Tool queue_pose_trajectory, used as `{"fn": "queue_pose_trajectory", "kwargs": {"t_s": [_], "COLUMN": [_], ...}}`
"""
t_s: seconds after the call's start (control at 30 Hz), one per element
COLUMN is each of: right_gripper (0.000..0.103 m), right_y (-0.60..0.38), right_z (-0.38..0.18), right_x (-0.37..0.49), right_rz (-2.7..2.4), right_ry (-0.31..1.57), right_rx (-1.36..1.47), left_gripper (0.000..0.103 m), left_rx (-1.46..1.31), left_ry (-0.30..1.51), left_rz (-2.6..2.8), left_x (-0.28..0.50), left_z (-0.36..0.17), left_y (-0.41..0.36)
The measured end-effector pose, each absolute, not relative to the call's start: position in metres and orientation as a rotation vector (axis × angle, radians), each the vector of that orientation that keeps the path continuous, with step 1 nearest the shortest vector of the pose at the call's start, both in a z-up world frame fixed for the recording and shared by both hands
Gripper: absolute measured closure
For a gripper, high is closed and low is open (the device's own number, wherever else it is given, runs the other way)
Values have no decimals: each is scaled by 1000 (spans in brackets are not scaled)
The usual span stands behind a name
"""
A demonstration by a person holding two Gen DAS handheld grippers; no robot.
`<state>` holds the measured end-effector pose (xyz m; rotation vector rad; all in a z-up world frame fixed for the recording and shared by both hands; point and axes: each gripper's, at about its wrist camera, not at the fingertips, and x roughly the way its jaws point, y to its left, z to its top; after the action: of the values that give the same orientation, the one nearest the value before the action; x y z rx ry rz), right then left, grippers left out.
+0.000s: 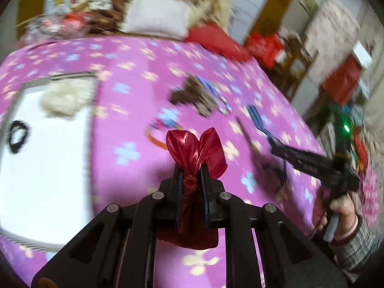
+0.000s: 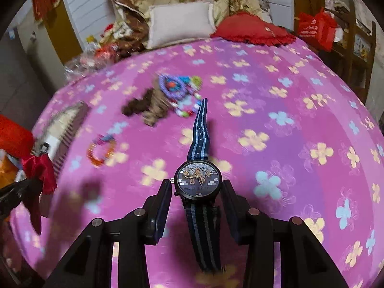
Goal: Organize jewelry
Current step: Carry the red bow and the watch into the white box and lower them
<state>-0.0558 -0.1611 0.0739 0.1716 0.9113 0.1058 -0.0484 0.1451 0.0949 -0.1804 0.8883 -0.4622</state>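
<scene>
The left gripper [image 1: 190, 180] is clamped on the neck of a red pouch [image 1: 195, 151], held above the bedspread [image 1: 124, 76]. The right gripper [image 2: 196, 189] is spread wide; a watch [image 2: 197, 180] lies between its fingers [image 2: 164, 199], seemingly ungripped. Bracelets [image 2: 100, 151] lie ahead, left.

A: Pouch [image 1: 195, 151] – red satin cloth, glossy. Bedspread [image 2: 276, 91] – soft pink printed cloth, matt.

B: Watch [image 2: 197, 180] – dark matt case, glazed dial; strap [image 2: 200, 132] woven striped fabric. Gripper [image 2: 196, 192] – black matt plastic, bright metal pins. Bracelet [image 2: 100, 152] – glossy beads, blurred.
</scene>
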Motion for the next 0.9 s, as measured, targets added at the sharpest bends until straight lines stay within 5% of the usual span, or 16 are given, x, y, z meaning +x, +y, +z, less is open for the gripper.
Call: {"fn": "queue_pose_trajectory", "kwargs": {"t_s": [0.43,0.9], "right_gripper": [62,62], "right_y": [2,195], "right_z": [141,56], "right_x": [-33,34], "right_rz": [451,576], "right_ry": [896,1121], "right_rx": [205,79], "left_gripper": [91,90], "left_rx": [-437,-477], "left_ry": [947,1080], "left_rz": [-62,160], "left_x": [-39,-30], "left_z": [70,25], "left_y": [320,364]}}
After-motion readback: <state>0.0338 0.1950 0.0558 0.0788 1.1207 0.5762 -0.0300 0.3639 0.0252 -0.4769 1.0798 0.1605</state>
